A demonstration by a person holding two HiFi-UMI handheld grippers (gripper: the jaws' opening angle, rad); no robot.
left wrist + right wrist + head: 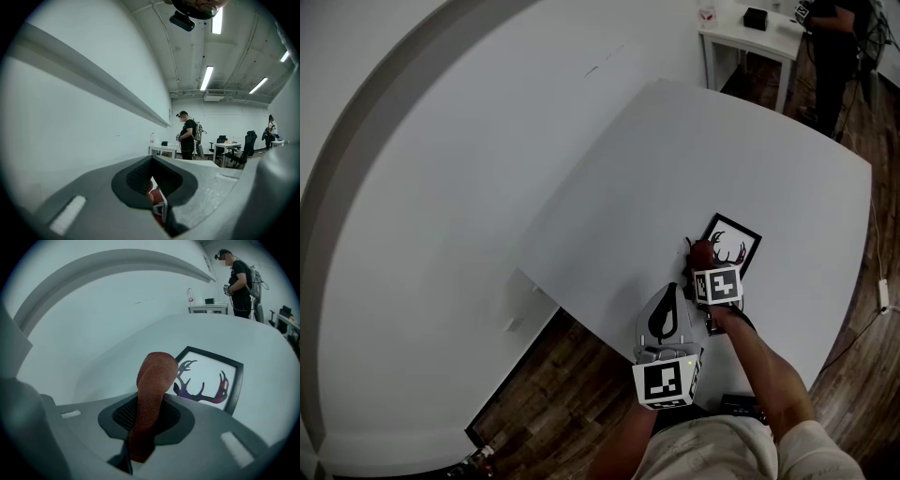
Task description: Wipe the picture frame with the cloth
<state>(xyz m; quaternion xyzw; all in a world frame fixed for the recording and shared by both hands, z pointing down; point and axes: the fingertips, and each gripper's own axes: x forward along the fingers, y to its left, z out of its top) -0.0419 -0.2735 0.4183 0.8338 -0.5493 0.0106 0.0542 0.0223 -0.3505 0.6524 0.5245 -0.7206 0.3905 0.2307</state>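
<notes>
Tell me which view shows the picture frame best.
The right gripper view: the picture frame lies close and nearly whole, only its near corner behind the cloth. The head view shows it small, partly under the right gripper. The left gripper view doesn't show it.

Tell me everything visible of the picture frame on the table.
The picture frame is a thin black rectangle around a white print of dark purplish antlers. It lies flat on the white table, just beyond the rust-coloured cloth held in the right hand-held gripper. Whether the cloth touches it is unclear.
</notes>
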